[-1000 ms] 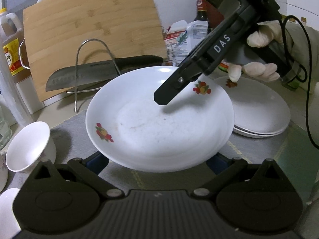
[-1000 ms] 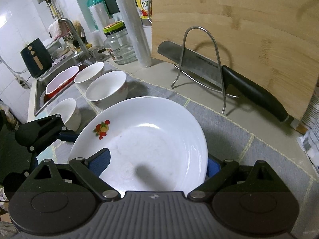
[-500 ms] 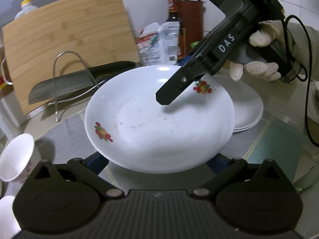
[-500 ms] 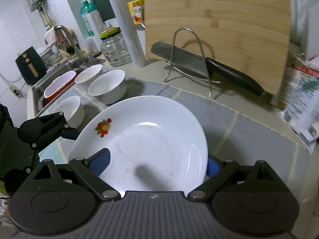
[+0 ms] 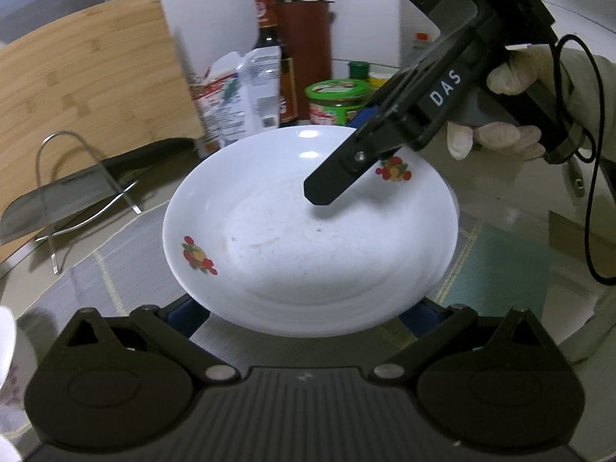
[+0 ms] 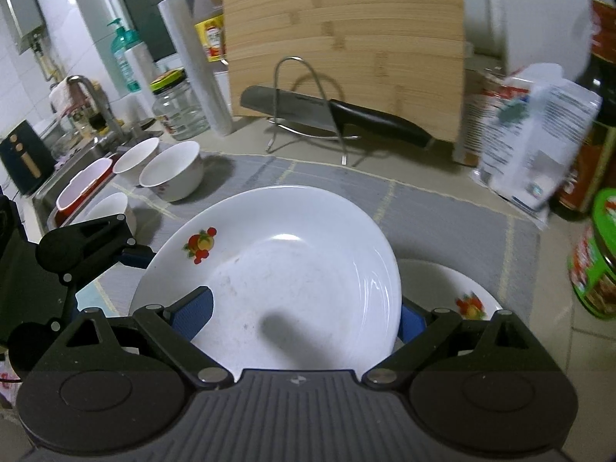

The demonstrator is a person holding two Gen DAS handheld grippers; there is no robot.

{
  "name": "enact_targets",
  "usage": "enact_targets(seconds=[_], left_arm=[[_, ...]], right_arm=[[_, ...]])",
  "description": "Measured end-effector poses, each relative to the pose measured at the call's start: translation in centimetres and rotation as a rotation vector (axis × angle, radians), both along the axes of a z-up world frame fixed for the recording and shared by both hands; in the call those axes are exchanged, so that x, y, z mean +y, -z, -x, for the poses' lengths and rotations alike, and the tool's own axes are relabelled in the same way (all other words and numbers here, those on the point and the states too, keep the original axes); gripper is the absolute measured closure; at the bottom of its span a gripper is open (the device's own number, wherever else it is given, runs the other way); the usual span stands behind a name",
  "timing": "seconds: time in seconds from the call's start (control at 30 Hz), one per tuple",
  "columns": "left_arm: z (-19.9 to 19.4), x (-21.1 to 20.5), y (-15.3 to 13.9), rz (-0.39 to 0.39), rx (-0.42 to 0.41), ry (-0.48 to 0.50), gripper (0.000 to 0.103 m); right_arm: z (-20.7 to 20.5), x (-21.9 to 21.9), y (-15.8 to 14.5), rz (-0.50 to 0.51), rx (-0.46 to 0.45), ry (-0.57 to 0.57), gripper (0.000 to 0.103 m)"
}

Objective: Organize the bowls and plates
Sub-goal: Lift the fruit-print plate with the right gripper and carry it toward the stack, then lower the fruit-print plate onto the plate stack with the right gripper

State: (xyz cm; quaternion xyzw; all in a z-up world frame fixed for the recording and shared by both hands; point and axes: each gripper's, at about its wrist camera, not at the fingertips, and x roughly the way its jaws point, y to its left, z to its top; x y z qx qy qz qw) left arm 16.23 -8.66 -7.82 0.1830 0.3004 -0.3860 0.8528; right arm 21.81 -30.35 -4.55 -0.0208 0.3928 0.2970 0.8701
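Observation:
A white deep plate (image 5: 308, 238) with fruit prints hangs in the air, carried by both grippers. In the left wrist view it lies across my left gripper (image 5: 304, 308), whose blue pads sit under its near rim. My right gripper (image 5: 346, 146), in a gloved hand (image 5: 500, 138), straddles the far rim with one finger over the plate. In the right wrist view the plate (image 6: 277, 269) fills the wide jaws of the right gripper (image 6: 300, 315), and the left gripper (image 6: 127, 254) reaches under its left rim. A stack of matching plates (image 6: 462, 300) lies just below on the right.
Three white bowls (image 6: 171, 171) stand on the grey mat (image 6: 442, 208) near the sink (image 6: 82, 188). A bamboo cutting board (image 6: 346, 46) and a knife (image 6: 346, 115) on a wire rack stand behind. A bag (image 6: 531, 142), bottles and a green-lidded jar (image 6: 600, 254) crowd the right.
Both grippers and the plate have travelled right along the counter, away from the bowls. The plate stack has slid under the carried plate. The plate has kept its place in both jaws.

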Motion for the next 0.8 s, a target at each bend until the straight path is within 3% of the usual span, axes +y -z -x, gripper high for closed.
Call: enact_targets(seconds=[0.8], left_arm=[[-0.6, -6.5, 0.7, -0.016, 0.036, 0.211, 0.001]], right_arm=[[4.0, -7.6, 1.0, -0.014, 0.016, 0.216, 0.005]])
